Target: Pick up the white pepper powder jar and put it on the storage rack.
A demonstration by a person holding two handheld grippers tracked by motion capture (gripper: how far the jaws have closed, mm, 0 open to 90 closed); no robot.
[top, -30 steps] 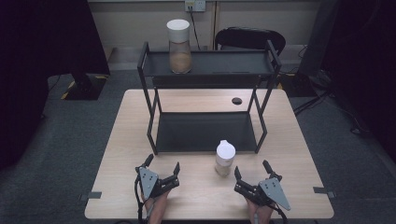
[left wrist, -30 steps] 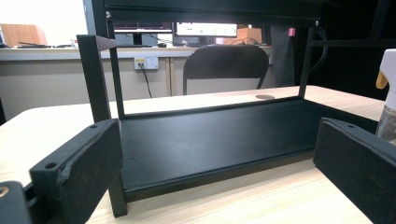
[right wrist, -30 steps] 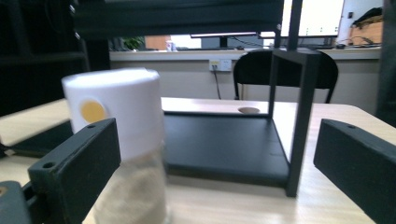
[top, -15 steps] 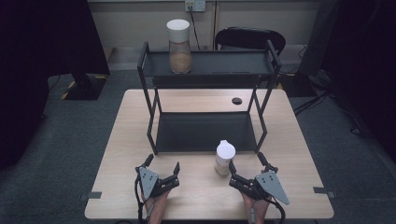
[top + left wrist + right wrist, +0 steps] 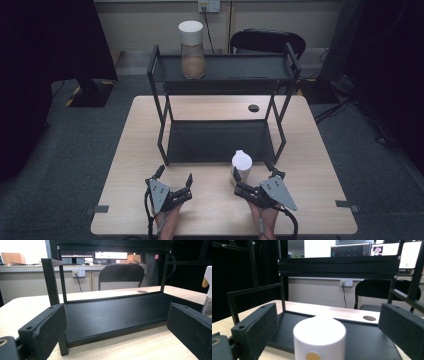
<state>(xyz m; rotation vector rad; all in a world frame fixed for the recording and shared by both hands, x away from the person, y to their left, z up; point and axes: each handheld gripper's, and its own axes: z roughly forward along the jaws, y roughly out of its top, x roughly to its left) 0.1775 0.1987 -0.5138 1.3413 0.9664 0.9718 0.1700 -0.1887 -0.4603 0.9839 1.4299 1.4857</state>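
Near the bench's (image 5: 150, 150) front edge, right tongs (image 5: 254, 179) gape wide, narrowing slightly around the untouched white-capped bottle (image 5: 242, 165), lining up a grab; left tongs (image 5: 174, 182) open, empty.

The table (image 5: 150, 150) is pale wood with a fine grain, and the two-tier rack (image 5: 220, 140) on it is matt black throughout, frame and shelves alike. The small bottle (image 5: 319, 340) in front of the rack has a plain white cap marked with one round amber-yellow dot, while the tall jar (image 5: 192, 50) on the top shelf is clear glass with a white lid and tan-brown contents. Both grippers have black jaws and grey three-cornered plates, and the floor (image 5: 75, 150) is dark grey.
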